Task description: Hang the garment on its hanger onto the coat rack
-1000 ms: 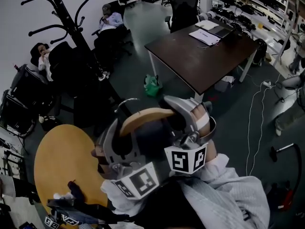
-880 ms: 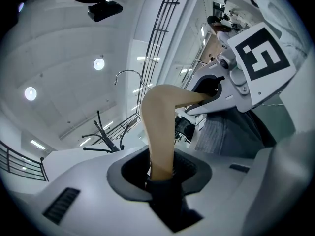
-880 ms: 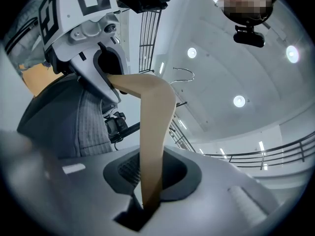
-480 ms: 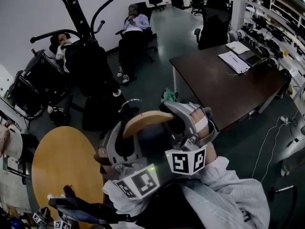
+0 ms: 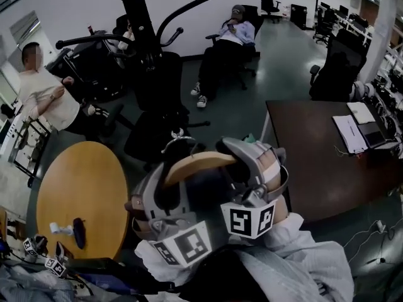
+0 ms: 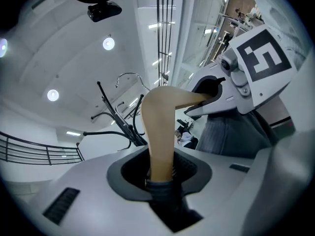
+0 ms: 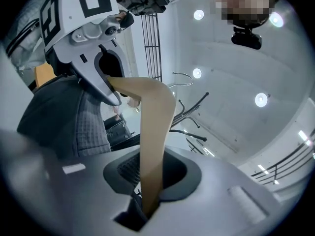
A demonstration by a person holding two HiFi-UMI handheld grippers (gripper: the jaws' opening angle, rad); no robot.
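Dark brown rectangular table (image 5: 315,156) fills the right of the head view, w/ papers and a laptop at its far end. A round light-wood table (image 5: 82,194) sits lower left. Two small items lie near its near edge, too small to identify.

The black metal coat rack (image 5: 140,24) w/ long curved arms stands top centre, beyond the round table. Black office chairs crowd its base. A person in a pale shirt (image 5: 44,96) sits to its left and a person in a cap (image 5: 230,39) leans back in a chair to its right.

The dark grey garment (image 5: 201,190) hangs low centre btw the two grippers, draped on the light wooden hanger (image 5: 195,162). The hanger is held up in front of the rack and near it, but it isn't on any arm.

The left gripper (image 6: 161,173) is clamped on one end of the wooden hanger, w/ dark fabric bunched at the pads. The right gripper (image 7: 150,191) is clamped on the other end, pads tight on the bare wood. Each gripper view shows the other gripper's marker cube across the hanger's arch.

The thin metal hook (image 5: 178,138) rises from the hanger's middle. It hangs free and probably angles toward the rack, though the head view is cluttered there.
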